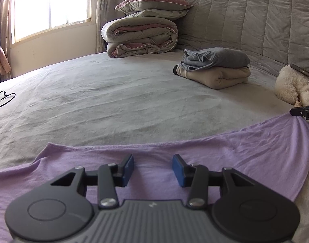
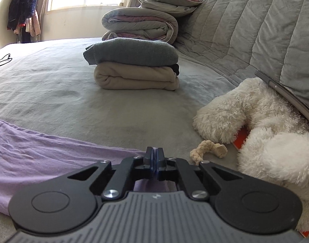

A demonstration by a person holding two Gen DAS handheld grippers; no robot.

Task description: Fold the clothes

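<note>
Left wrist view: my left claw (image 1: pixel 152 169) hangs spread apart over the purple garment (image 1: pixel 225 151), lower frame, gripping nothing; folded clothes (image 1: pixel 214 67) stack upper right. Right wrist view: my right claw (image 2: pixel 154 160) pinches the garment's corner, bottom centre, probably to pull it flat.

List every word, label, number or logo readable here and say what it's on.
"DAS": white letters, cut off by the frame edge, on the right gripper in the left wrist view.
Small pale logo on the left gripper body: not legible.
Mark on the lower pillow: too small to read.
</note>
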